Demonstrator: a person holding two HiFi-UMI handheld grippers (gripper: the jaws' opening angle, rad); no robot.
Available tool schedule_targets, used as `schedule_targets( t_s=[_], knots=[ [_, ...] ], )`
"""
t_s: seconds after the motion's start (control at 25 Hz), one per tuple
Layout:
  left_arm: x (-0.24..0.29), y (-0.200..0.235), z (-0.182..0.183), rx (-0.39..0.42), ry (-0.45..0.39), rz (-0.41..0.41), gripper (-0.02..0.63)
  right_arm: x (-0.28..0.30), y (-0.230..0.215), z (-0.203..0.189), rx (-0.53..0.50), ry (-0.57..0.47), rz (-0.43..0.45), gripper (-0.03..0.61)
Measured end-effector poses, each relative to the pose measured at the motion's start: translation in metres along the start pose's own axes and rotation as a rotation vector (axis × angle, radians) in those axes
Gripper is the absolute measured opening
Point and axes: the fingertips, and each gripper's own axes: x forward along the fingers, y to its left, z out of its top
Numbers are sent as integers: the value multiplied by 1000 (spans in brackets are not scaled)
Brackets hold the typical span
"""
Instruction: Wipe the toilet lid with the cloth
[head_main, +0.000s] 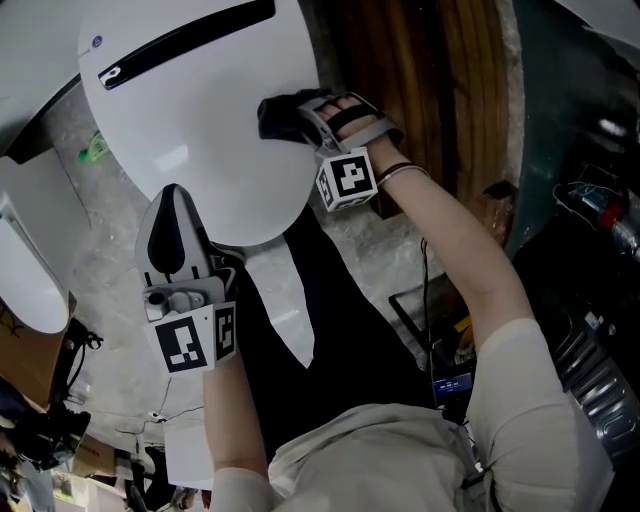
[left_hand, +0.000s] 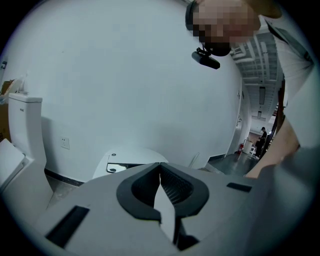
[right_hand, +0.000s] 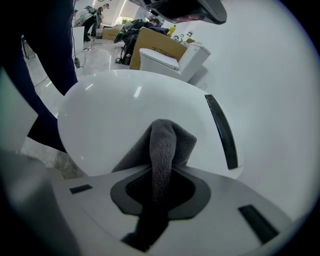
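The white toilet lid (head_main: 200, 110) fills the top of the head view, with a black slot near its back. My right gripper (head_main: 292, 118) is shut on the dark grey cloth (head_main: 285, 120), which lies against the lid's right edge. In the right gripper view the cloth (right_hand: 162, 142) bunches up out of the jaws over the lid (right_hand: 110, 115). My left gripper (head_main: 172, 200) hovers over the lid's near edge, shut with nothing in it. In the left gripper view the left gripper (left_hand: 161, 172) points up at a pale wall.
A second white toilet (head_main: 30, 260) stands at the left on the marbled floor. A small green bottle (head_main: 95, 148) lies beside the lid. Right of the lid is a wooden panel (head_main: 420, 80). Dark equipment and cables (head_main: 590, 210) crowd the far right.
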Motion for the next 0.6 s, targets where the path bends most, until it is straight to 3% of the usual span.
schedule_targets(
  t_s=[0.6],
  knots=[
    [-27,2,-9,2,1,-23,15,-27,92,19,19,9,133,72]
  ],
)
